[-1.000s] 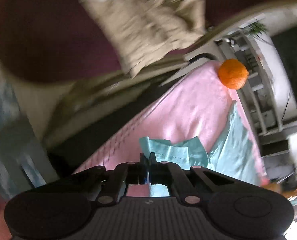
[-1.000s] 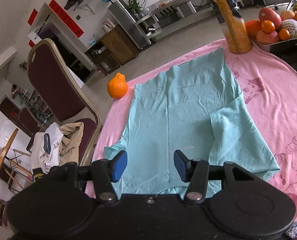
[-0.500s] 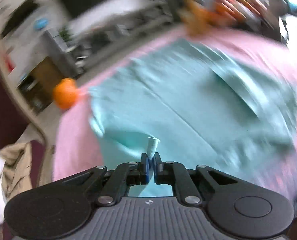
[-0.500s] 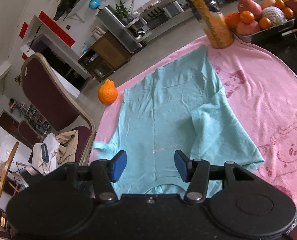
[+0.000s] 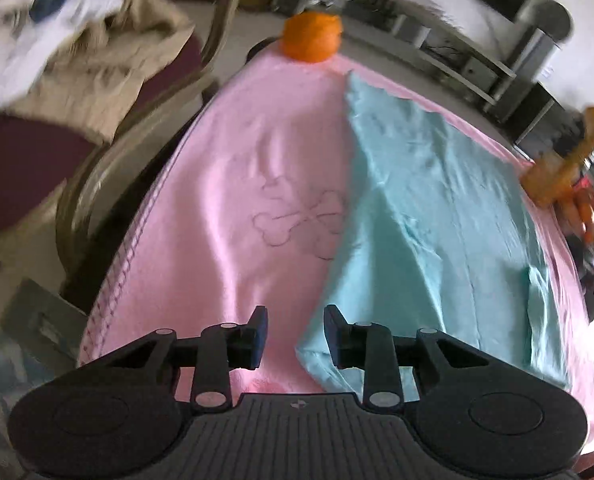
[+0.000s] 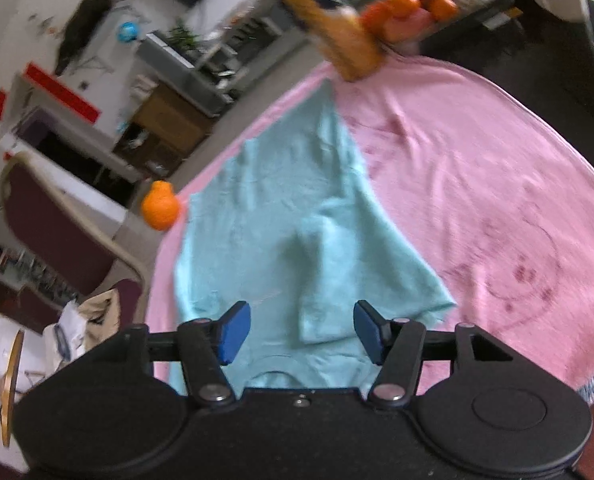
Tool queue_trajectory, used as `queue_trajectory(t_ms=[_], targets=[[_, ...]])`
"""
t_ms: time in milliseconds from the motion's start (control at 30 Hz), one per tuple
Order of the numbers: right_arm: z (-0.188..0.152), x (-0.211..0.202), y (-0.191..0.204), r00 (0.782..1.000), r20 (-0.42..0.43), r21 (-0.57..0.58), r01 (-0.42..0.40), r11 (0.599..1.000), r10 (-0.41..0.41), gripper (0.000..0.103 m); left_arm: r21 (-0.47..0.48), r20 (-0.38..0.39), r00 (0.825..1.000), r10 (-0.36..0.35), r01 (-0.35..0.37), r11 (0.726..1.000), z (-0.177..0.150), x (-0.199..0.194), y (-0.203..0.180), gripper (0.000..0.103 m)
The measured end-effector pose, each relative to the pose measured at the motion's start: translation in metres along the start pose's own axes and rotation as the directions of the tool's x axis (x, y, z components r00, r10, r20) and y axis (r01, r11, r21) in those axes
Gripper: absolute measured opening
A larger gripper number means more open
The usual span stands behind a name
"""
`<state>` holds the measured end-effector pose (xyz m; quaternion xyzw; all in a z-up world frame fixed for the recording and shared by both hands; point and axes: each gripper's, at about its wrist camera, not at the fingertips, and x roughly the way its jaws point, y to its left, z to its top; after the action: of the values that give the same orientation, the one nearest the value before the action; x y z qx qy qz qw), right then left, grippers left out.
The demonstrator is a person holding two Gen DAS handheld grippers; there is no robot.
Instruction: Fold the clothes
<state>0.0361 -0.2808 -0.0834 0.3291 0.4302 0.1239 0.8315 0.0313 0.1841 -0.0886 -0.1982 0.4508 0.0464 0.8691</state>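
Observation:
A light teal T-shirt [image 5: 437,216] [image 6: 281,232] lies flat on a pink towel [image 5: 233,208] [image 6: 477,184], both sleeves folded in over the body. My left gripper [image 5: 295,336] is open above the shirt's near left corner, with nothing between its fingers. In the right wrist view my right gripper [image 6: 297,332] hangs open over the collar end of the shirt, with the folded right sleeve lying between its blue pads [image 6: 233,330].
An orange [image 5: 312,36] [image 6: 160,210] sits at the towel's far left corner. A tall orange bottle [image 6: 329,28] and a tray of fruit [image 6: 429,4] stand at the far right. A maroon chair [image 5: 37,120] piled with clothes stands left of the table.
My left gripper has let go of the left sleeve, which now lies folded over the shirt, and has opened and swung back left. The right gripper opened wider and tilted right.

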Motion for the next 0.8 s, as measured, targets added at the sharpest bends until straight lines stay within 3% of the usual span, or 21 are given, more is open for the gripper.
queue_trajectory(t_ms=[167, 233, 333, 533, 600, 800], targets=[[0.001, 0.013, -0.030, 0.997, -0.001, 0.045, 0.077, 0.996, -0.078, 0.051, 0.025, -0.070, 0.998, 0.002, -0.001, 1.000, -0.001, 0.025, -0.008, 0.029], [0.003, 0.018, -0.037, 0.995, 0.001, 0.047, 0.104, 0.993, -0.104, 0.051, 0.037, -0.059, 0.998, -0.012, 0.014, 0.999, -0.002, 0.028, -0.012, 0.027], [0.004, 0.028, -0.042, 0.991, -0.005, 0.036, 0.134, 0.990, -0.134, 0.050, 0.053, -0.069, 0.997, -0.035, 0.039, 0.998, -0.002, 0.030, -0.016, 0.009], [0.007, 0.048, -0.052, 0.981, -0.017, 0.011, 0.194, 0.981, -0.194, 0.024, 0.089, -0.054, 0.999, 0.005, -0.001, 0.996, -0.008, 0.032, -0.028, 0.002], [0.007, 0.054, -0.055, 0.977, -0.020, 0.002, 0.214, 0.977, -0.214, 0.003, 0.082, -0.045, 0.998, 0.051, -0.047, 0.996, -0.010, 0.029, -0.028, 0.002], [0.004, 0.051, -0.036, 0.955, -0.020, -0.104, 0.293, 0.950, -0.297, 0.002, 0.126, -0.044, 0.987, 0.151, -0.145, 0.981, -0.010, 0.027, -0.036, 0.010]])
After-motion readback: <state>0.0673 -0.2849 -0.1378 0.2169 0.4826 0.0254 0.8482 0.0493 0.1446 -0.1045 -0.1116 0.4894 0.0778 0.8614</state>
